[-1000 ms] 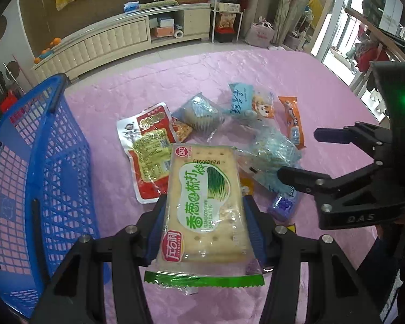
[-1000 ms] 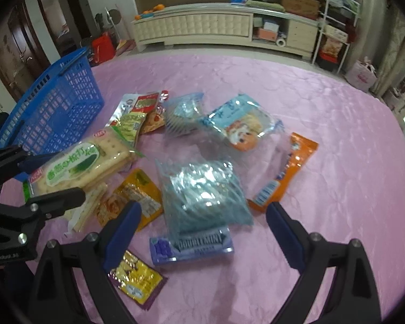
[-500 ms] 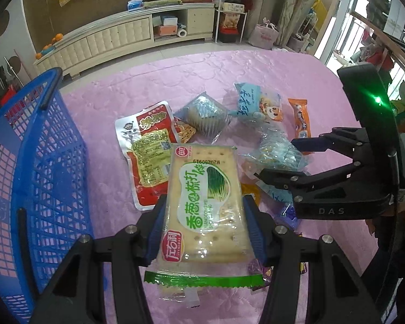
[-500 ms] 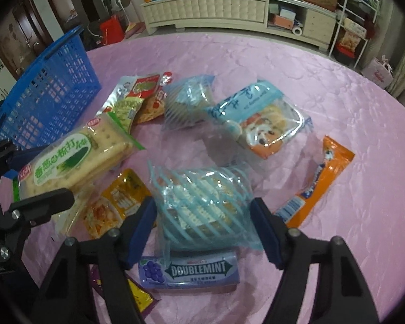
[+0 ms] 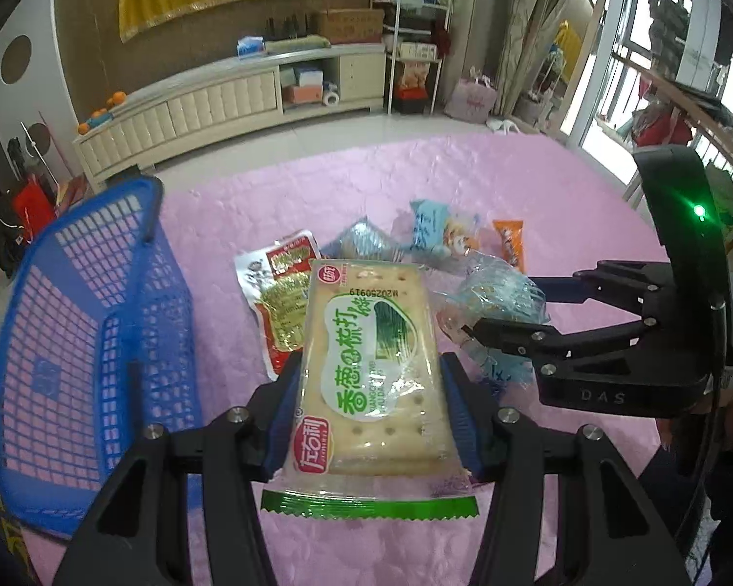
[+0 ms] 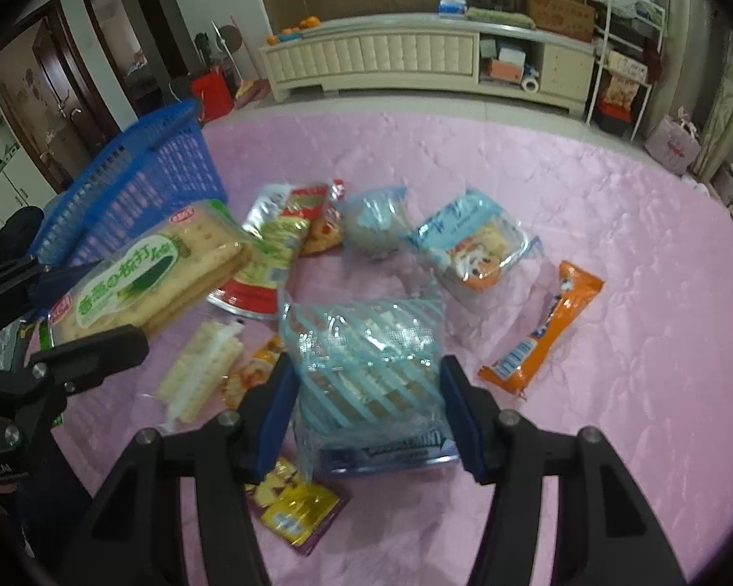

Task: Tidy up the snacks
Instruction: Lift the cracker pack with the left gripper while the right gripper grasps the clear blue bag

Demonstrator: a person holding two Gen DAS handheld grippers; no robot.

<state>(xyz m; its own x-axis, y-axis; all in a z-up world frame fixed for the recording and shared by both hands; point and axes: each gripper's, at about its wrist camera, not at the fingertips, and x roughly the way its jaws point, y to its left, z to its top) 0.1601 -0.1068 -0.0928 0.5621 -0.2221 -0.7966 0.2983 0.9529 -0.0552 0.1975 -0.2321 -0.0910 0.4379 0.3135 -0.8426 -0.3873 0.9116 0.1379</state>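
Jaws first: your left gripper (image 5: 371, 415) is clamped on the scallion cracker pack (image 5: 374, 366), lifted clear of the counter (image 5: 586, 205). Your right gripper (image 6: 369, 415) has its jaws closing around the blue-striped clear bag (image 6: 361, 356); the pads sit against its sides, but a firm hold cannot be confirmed.

Largest item: the blue basket (image 5: 88, 322), left of frame in the left wrist view, shows nothing inside in the part visible. By my reading, sorting has barely started.

Outstanding on the pink counter, mid-frame in the right wrist view: red-and-silver pouch (image 6: 273, 244), light blue cartoon packet (image 6: 469, 244), orange bar (image 6: 542, 332), gum pack (image 6: 386, 451) under the striped bag, small yellow sachet (image 6: 293, 508).
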